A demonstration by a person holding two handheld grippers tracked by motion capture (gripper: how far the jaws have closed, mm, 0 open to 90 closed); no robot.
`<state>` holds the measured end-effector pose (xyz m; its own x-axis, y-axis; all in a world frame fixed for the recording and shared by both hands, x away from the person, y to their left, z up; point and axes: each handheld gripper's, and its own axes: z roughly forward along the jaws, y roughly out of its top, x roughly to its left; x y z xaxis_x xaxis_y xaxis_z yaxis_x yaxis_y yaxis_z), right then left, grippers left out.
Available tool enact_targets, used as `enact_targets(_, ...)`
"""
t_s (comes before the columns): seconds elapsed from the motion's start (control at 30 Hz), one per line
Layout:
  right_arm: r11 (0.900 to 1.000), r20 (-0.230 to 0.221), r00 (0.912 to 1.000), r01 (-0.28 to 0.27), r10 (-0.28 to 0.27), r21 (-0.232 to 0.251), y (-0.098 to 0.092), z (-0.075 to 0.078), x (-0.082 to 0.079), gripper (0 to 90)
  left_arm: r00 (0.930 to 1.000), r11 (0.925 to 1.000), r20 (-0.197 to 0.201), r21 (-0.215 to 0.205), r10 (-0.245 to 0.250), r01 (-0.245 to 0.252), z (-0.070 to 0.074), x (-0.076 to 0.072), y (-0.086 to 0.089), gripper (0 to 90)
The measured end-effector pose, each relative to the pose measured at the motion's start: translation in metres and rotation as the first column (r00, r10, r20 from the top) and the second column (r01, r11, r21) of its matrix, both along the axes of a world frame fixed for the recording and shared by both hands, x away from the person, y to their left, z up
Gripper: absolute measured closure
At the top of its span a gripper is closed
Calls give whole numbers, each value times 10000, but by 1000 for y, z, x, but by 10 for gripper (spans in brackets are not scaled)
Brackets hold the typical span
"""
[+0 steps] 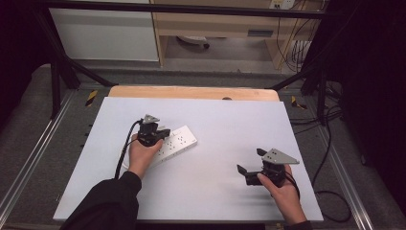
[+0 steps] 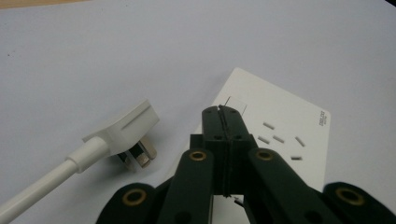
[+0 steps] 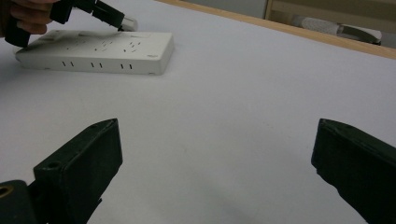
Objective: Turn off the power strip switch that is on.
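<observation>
White power strip (image 1: 173,143) lies left of centre on the pale table (image 1: 230,124), its plug (image 2: 125,131) resting just beside it. Your left gripper (image 1: 165,132) hovers over the strip, jaws pressed together on nothing. Your right gripper (image 1: 249,168) waits well apart, jaws spread wide.

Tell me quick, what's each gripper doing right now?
Left gripper: shut, holding nothing, tips over the power strip.
Right gripper: open, empty.

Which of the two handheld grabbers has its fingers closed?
The left gripper, hovering over the white power strip beside the plug. Its fingers are pressed together, while the right gripper's stand wide apart over bare table.
</observation>
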<state>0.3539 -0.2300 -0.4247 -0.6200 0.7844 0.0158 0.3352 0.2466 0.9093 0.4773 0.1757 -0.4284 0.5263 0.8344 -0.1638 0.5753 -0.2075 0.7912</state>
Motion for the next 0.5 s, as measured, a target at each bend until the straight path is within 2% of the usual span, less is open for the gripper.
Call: enact_targets(0.5, 10000, 6, 10000, -13, 13, 14, 0, 0, 0, 23, 9998, 10000, -173, 86, -5, 6, -4, 2, 0, 900)
